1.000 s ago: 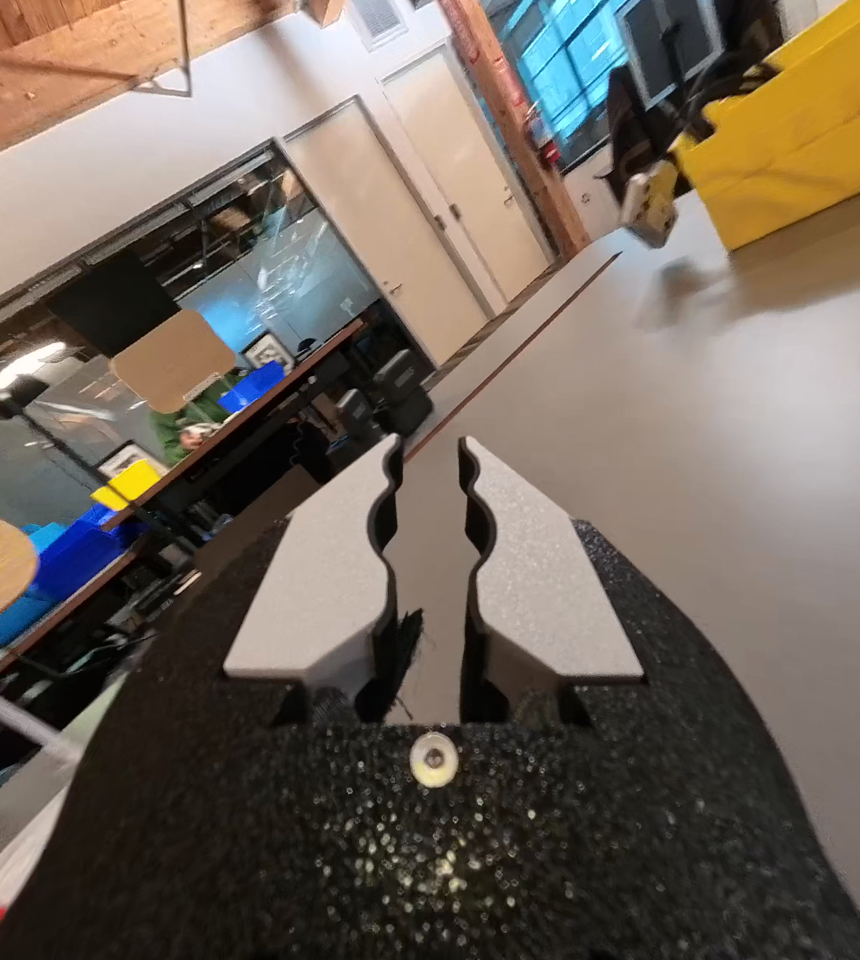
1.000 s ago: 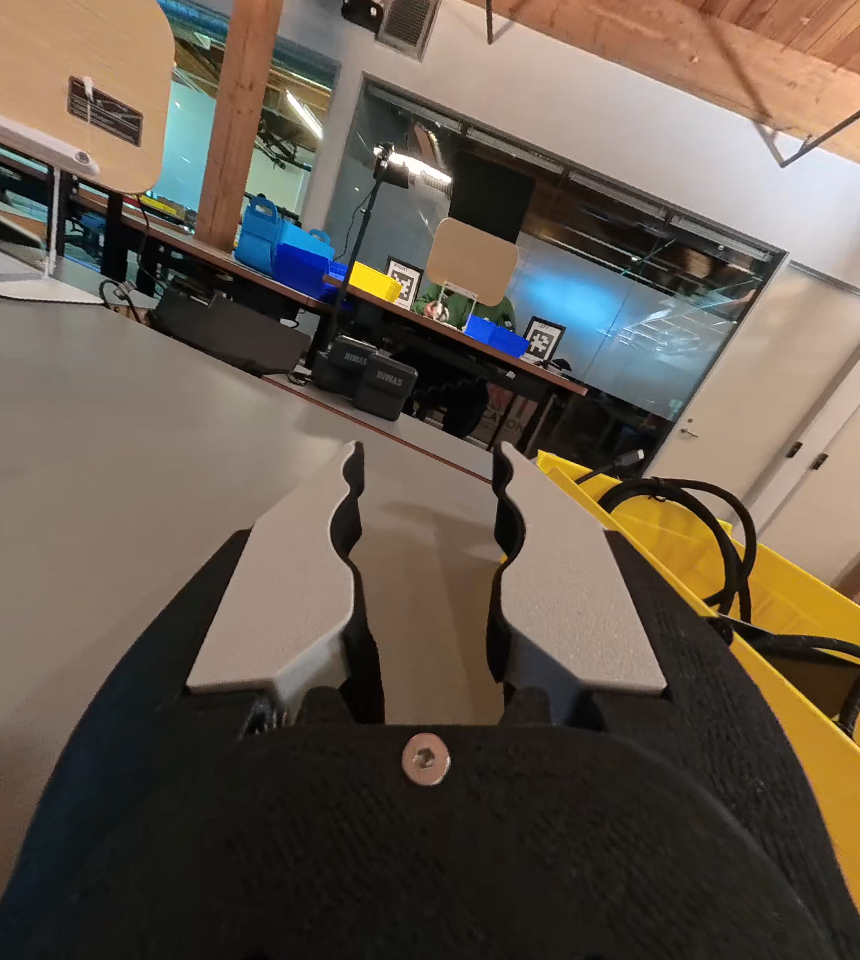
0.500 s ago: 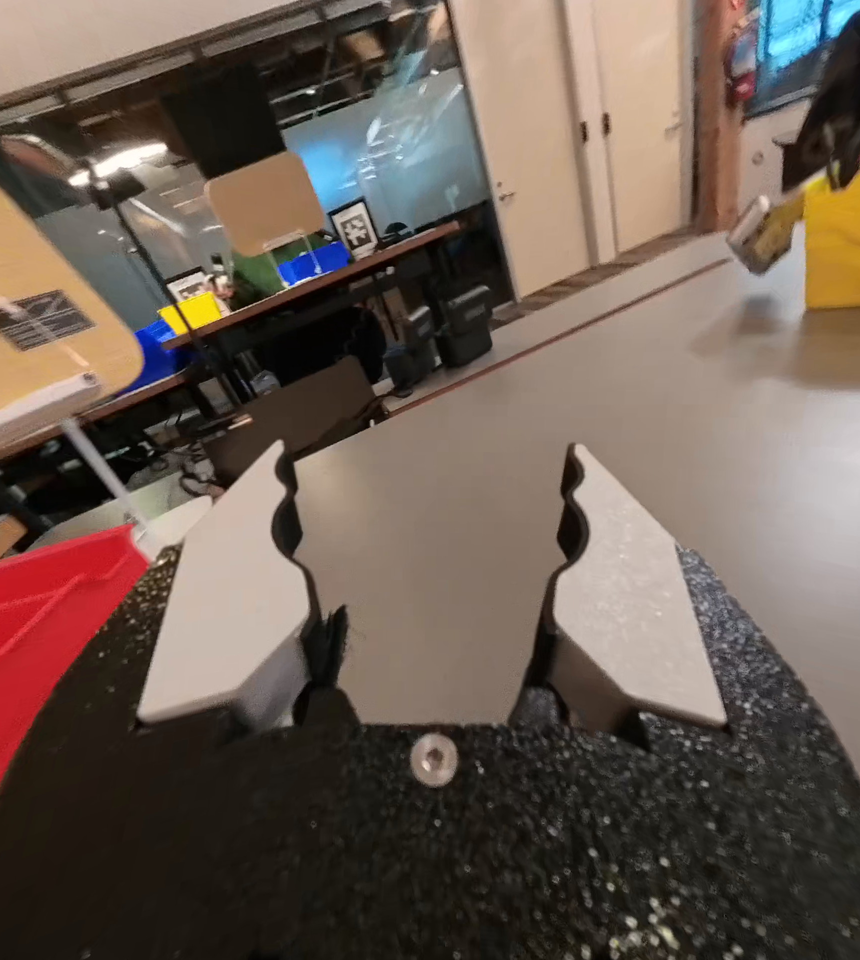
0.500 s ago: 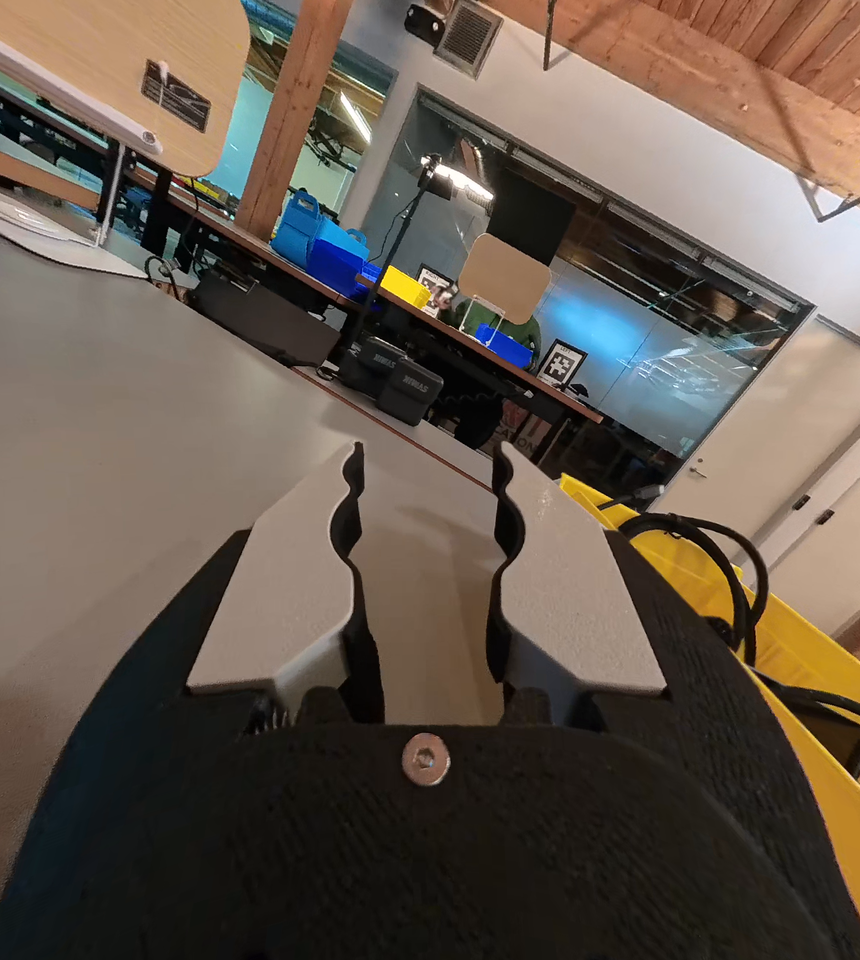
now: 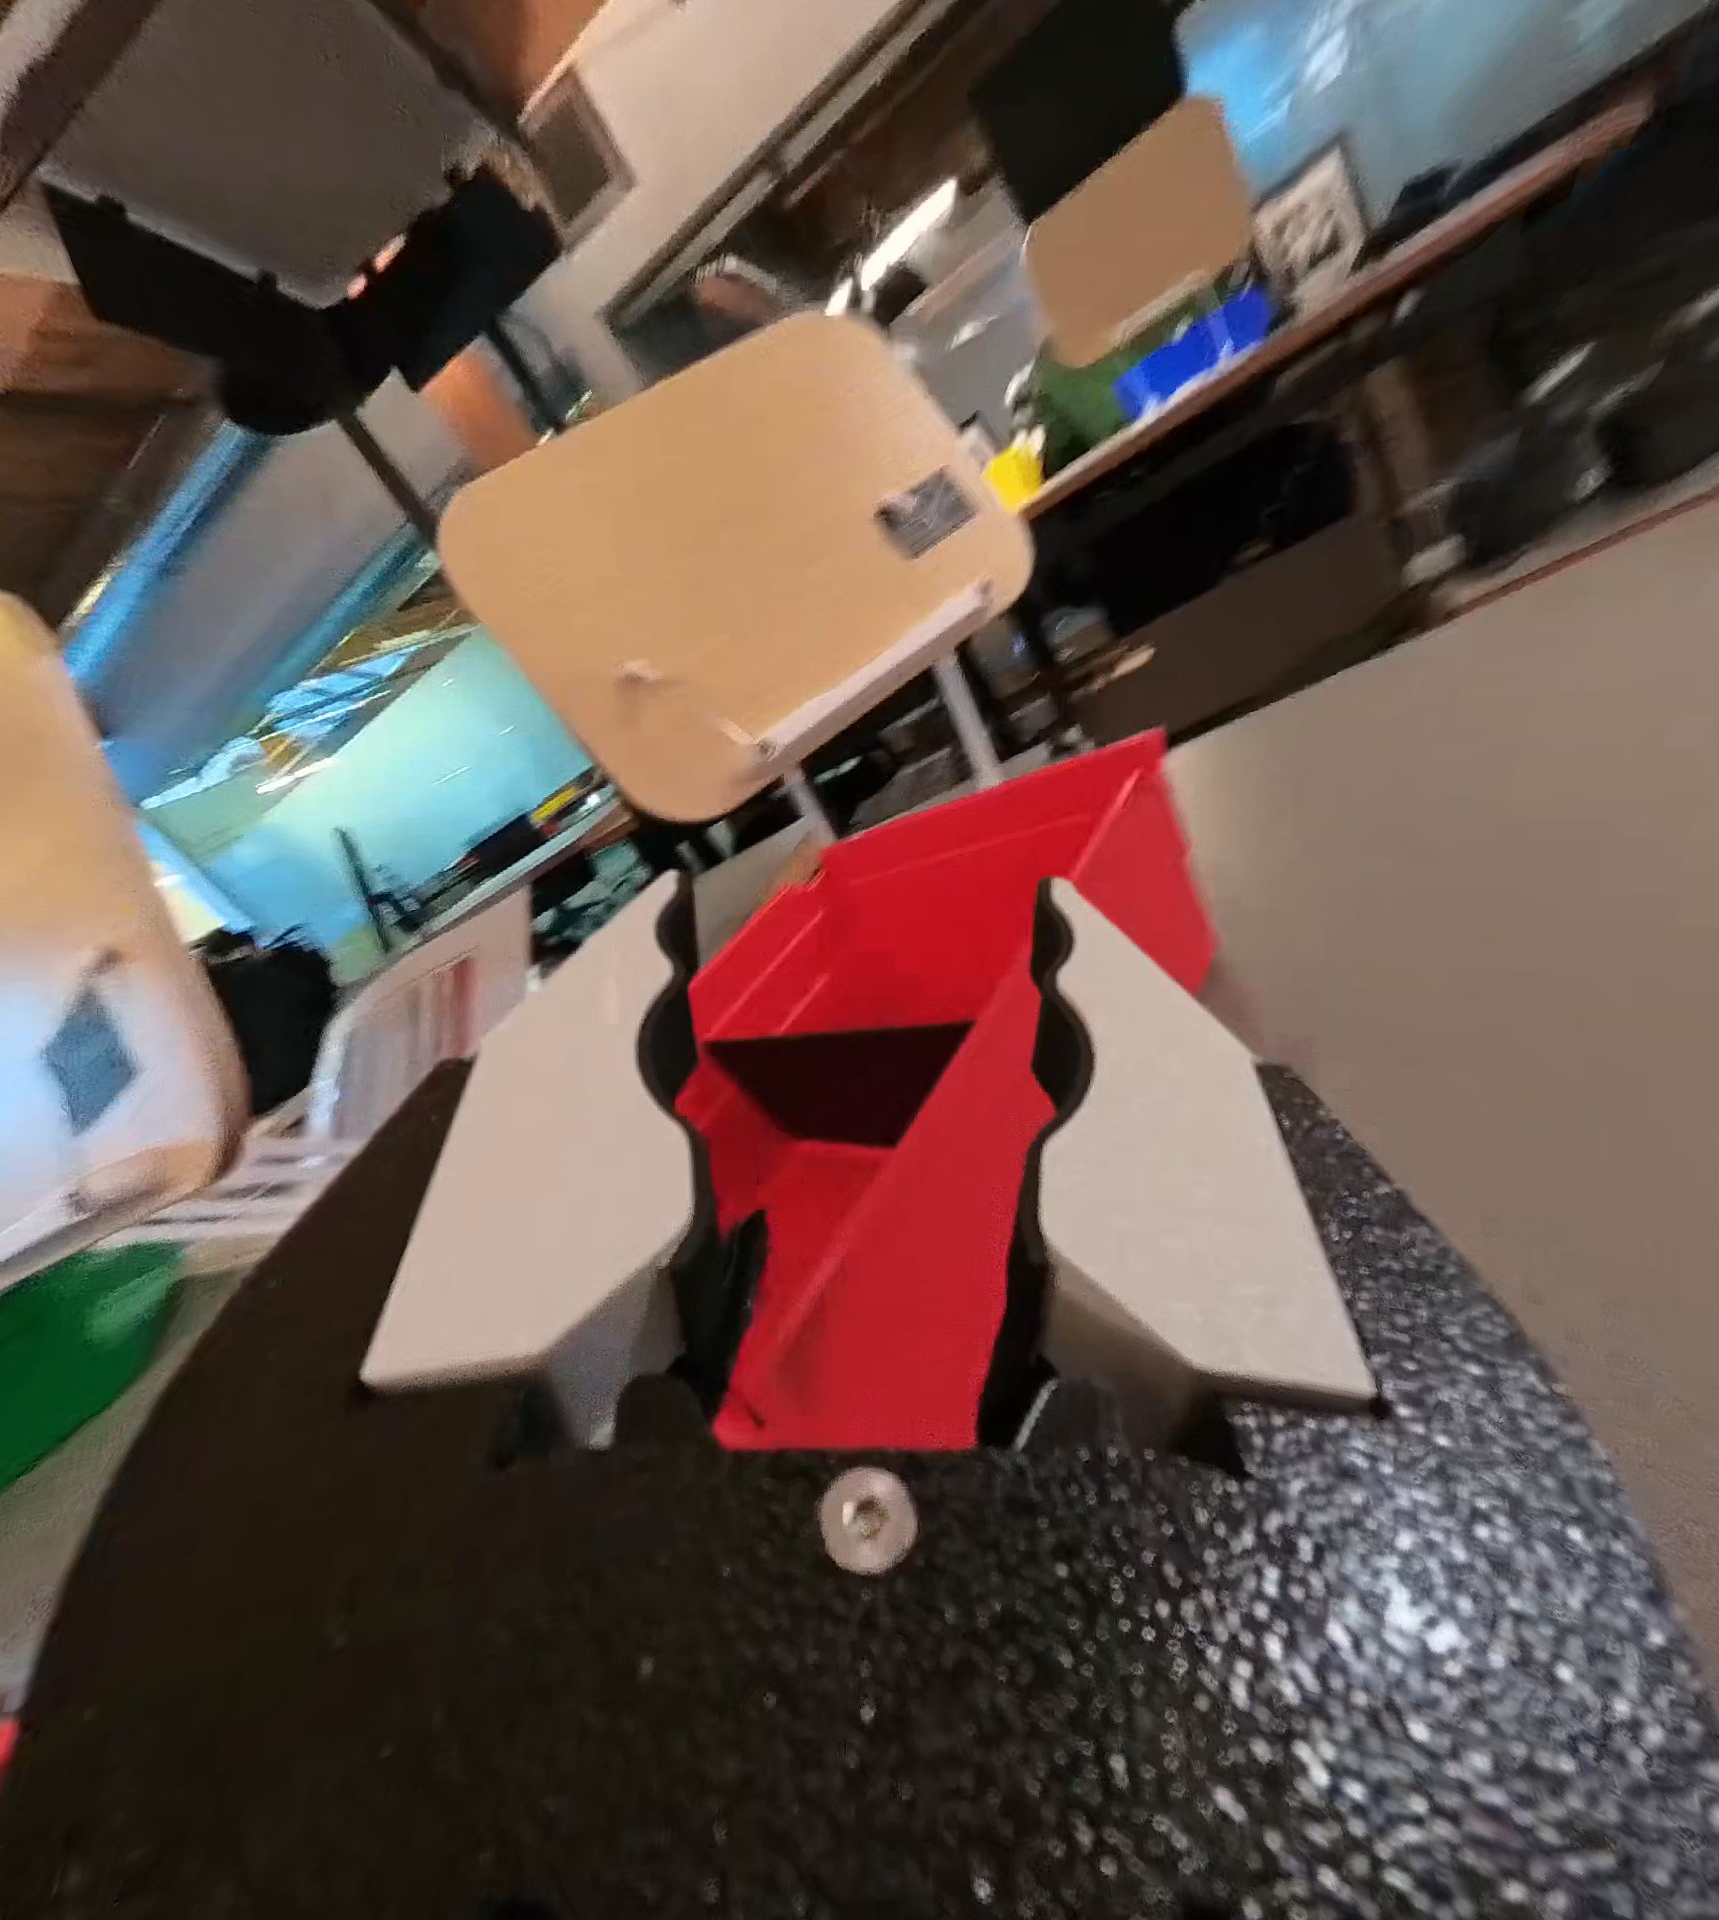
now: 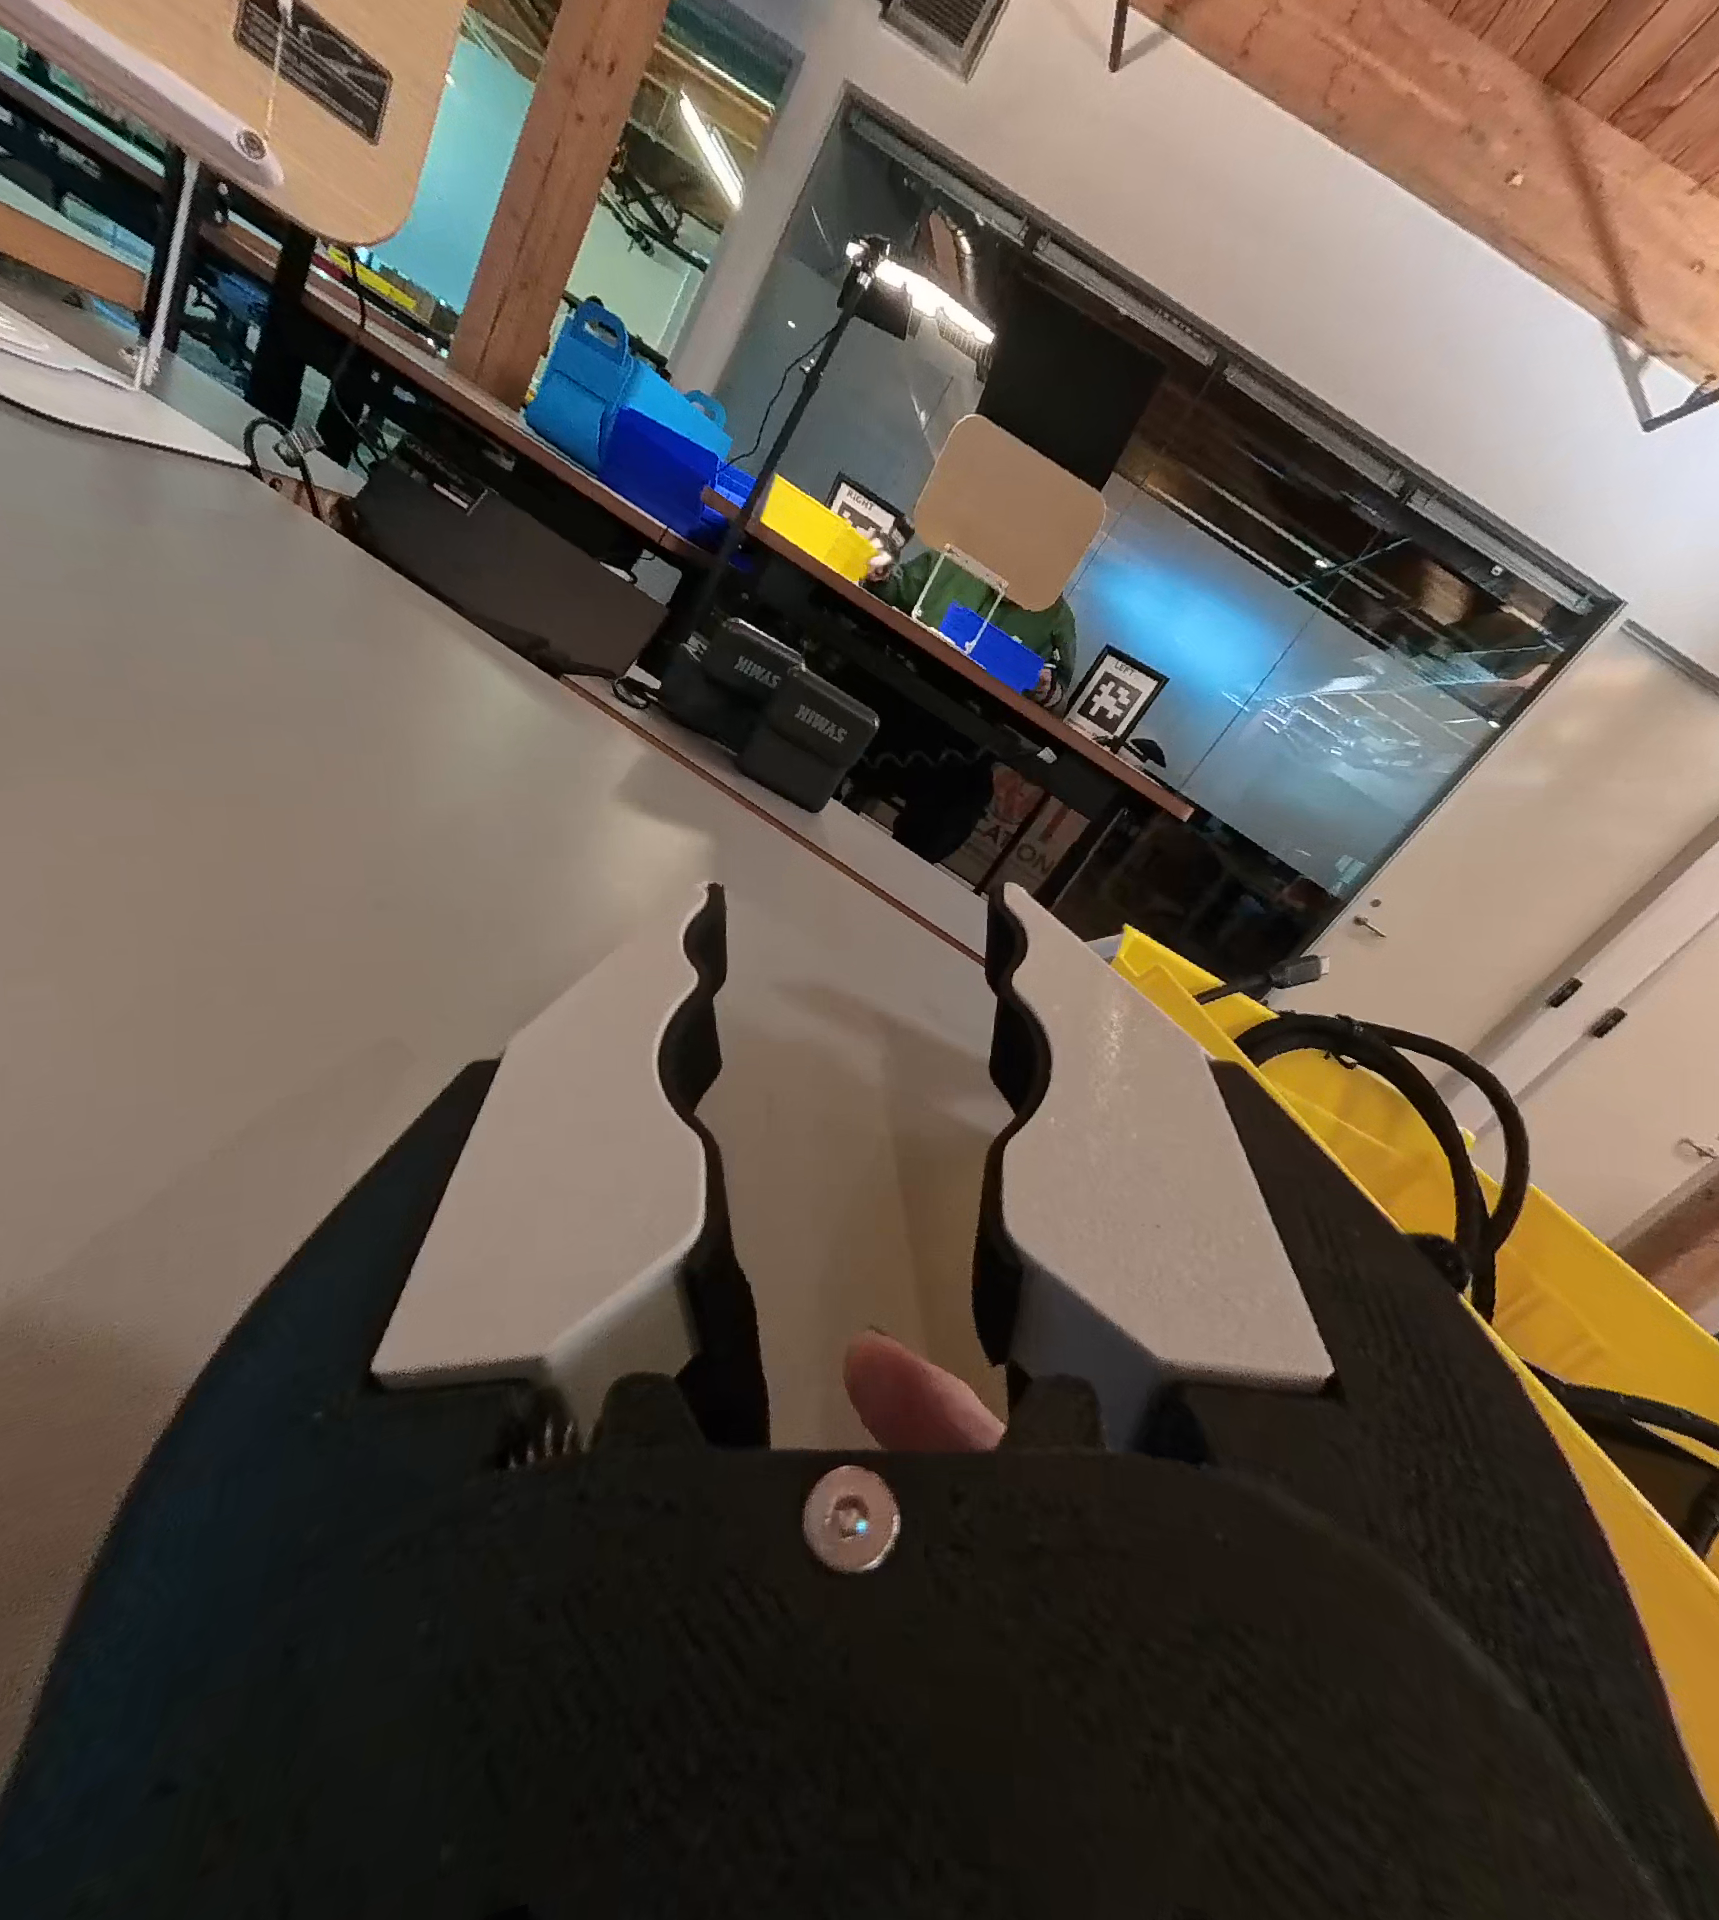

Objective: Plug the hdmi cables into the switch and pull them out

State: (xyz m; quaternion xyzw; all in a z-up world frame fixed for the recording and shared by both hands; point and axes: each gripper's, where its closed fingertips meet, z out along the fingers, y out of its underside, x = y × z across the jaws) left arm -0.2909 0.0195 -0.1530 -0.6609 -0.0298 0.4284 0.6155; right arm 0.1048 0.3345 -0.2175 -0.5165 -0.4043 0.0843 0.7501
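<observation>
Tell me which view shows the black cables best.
The right wrist view: the black cables loop sharply above the yellow bin at right, beside the open right gripper. The left wrist view shows no cables, only a red bin through motion blur.

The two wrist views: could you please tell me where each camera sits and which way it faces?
Left wrist view: sits on the left tongs, tilted, facing a red bin on the grey table; both fingers show, apart.
Right wrist view: sits on the right tongs, looking low across the table beside a yellow bin holding black cables; its spread fingers and a fingertip show.
Shared: the same table and the far desk with blue bins.
</observation>
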